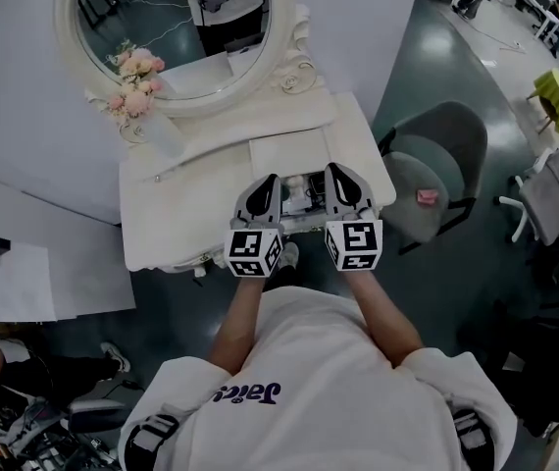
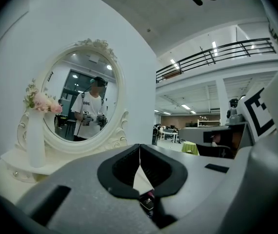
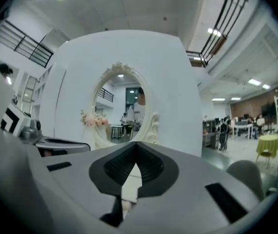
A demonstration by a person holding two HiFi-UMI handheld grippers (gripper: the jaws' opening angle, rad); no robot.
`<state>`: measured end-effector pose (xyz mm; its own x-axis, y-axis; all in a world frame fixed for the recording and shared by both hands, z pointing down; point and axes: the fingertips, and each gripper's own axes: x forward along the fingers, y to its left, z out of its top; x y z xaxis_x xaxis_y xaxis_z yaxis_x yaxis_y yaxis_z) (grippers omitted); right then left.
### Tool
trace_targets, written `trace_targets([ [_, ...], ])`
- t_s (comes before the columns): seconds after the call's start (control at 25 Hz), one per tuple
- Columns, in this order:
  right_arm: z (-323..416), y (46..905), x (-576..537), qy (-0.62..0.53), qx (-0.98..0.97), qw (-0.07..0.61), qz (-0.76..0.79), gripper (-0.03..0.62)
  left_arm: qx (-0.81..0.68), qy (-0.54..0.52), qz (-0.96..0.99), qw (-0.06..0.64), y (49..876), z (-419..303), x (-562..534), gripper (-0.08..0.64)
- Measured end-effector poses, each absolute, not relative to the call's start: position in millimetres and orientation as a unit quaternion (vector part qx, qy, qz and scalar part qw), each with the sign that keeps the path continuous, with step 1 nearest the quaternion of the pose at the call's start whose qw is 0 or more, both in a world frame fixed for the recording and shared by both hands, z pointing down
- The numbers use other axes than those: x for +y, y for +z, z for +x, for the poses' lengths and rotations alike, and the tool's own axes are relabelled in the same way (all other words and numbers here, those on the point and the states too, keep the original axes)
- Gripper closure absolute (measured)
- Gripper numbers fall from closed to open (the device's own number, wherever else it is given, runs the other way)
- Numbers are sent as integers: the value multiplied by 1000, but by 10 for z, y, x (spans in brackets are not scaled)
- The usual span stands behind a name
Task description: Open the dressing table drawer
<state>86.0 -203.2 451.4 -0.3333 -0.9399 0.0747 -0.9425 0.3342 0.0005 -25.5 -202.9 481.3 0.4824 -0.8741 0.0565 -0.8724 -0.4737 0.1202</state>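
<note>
The white dressing table (image 1: 181,219) stands by the far wall. Its drawer (image 1: 297,192) is in the middle of the near side, between the two claws. It looks pulled out a bit, with small things inside. The left gripper (image 1: 268,181) and the right gripper (image 1: 337,171) point level, each pressed together on nothing. The drawer is probably hard and light and slides straight. Hold its front edge in the middle and pull gently, so the flowers (image 1: 134,81) do not wobble.
</note>
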Motion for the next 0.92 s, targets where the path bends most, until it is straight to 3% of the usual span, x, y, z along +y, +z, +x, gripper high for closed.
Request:
trace_targets([
  [0.92,656,4540,-2302,10,-817,33,575,583,-504,-16,862,48,4682,-345,-2197,545],
])
